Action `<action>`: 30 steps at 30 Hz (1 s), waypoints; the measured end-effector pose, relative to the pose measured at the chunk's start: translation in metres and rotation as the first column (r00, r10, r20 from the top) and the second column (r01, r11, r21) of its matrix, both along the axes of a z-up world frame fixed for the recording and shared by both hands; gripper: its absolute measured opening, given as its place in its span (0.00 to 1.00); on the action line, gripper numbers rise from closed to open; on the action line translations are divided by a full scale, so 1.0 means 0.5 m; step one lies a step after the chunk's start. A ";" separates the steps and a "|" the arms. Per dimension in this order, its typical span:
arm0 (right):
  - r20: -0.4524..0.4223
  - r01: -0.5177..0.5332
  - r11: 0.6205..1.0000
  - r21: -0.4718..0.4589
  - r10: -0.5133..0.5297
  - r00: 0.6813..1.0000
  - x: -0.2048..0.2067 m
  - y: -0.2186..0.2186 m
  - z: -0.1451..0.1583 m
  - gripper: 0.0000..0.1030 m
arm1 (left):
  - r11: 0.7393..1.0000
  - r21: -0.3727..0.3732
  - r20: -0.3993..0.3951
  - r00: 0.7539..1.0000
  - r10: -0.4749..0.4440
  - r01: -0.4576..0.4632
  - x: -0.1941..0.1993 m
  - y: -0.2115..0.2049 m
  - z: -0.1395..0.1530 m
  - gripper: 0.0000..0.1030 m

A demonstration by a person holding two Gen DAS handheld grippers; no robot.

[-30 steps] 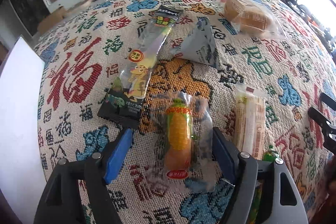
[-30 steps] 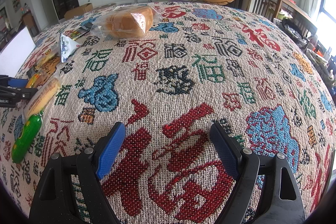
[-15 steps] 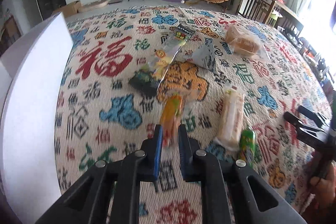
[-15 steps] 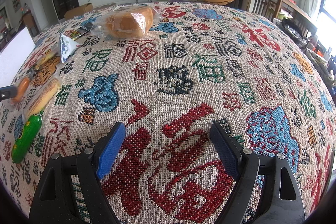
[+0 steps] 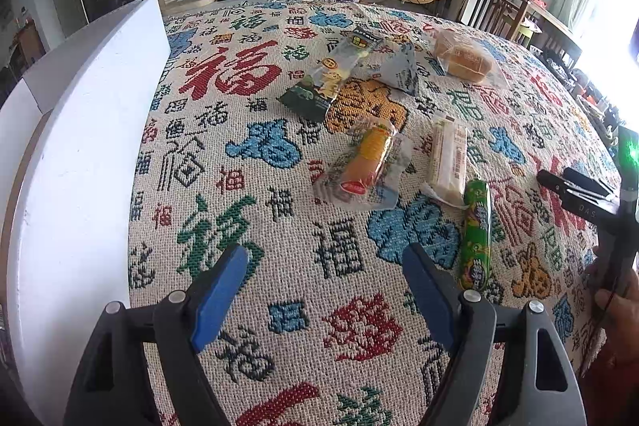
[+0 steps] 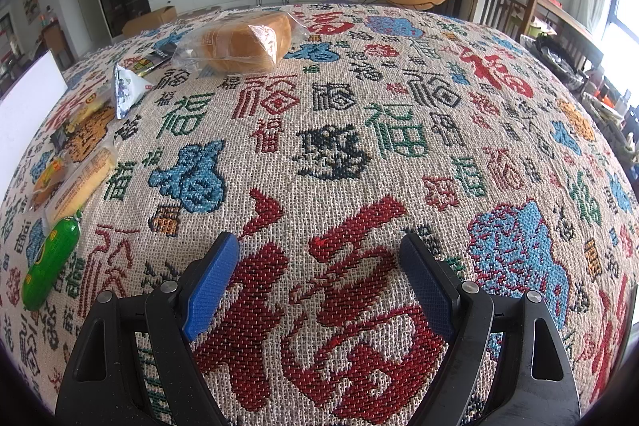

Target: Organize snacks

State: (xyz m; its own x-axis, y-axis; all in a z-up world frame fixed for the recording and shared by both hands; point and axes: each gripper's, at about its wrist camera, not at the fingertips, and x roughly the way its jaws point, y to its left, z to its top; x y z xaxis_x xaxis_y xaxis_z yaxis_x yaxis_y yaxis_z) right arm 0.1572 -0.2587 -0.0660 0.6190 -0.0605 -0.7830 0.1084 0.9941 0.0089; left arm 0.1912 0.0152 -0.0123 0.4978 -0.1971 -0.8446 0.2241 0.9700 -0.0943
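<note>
- The worktop point(image 5: 247, 186) wears a woven cloth of coloured characters. A white board point(image 5: 92, 130) stands along its left edge, close beside the left claw point(image 5: 327, 290).
- Open cloth lies between the left claw's blue pads and the nearest snack, and a wide bare stretch spreads ahead of the right claw point(image 6: 319, 282).
- Six snacks, one of each, lie grouped on the worktop: a corn pack point(image 5: 367, 162), a pale wafer bar point(image 5: 449, 154), a green sausage point(image 5: 475, 230), a long dark packet point(image 5: 331, 74), a grey triangular pouch point(image 5: 399, 70) and a bagged bread loaf point(image 5: 463, 60).
- The wafer bar's near end touches the sausage's far tip; the corn pack lies just left of the bar.
- Left claw: released, jaws wide, gripping nothing. The corn pack lies ahead and slightly right of it; the sausage is just beside its right finger.
- Right claw: also spread wide and bare over a red character. All the snacks sit to its left, the bread point(image 6: 243, 42) far ahead, the sausage point(image 6: 48, 262) nearest.
</note>
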 end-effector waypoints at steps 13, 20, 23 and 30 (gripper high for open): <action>0.000 0.000 1.000 -0.001 0.000 1.000 0.000 -0.001 0.000 0.83 | 0.991 0.074 -0.109 0.988 -0.107 0.115 0.195 -0.105 -0.053 0.77; 0.000 0.000 1.000 -0.001 0.000 1.000 0.000 0.000 0.000 0.83 | 0.955 0.196 -0.043 0.975 -0.217 0.221 0.189 -0.152 -0.063 0.69; 0.000 0.000 1.000 -0.001 0.000 1.000 0.000 0.000 0.000 0.83 | 0.963 0.116 -0.052 0.970 -0.238 0.243 0.183 -0.148 -0.056 0.43; 0.000 0.001 1.000 -0.002 -0.001 1.000 0.000 0.001 0.000 0.83 | 0.968 0.118 -0.014 0.975 -0.220 0.220 0.156 -0.142 -0.041 0.33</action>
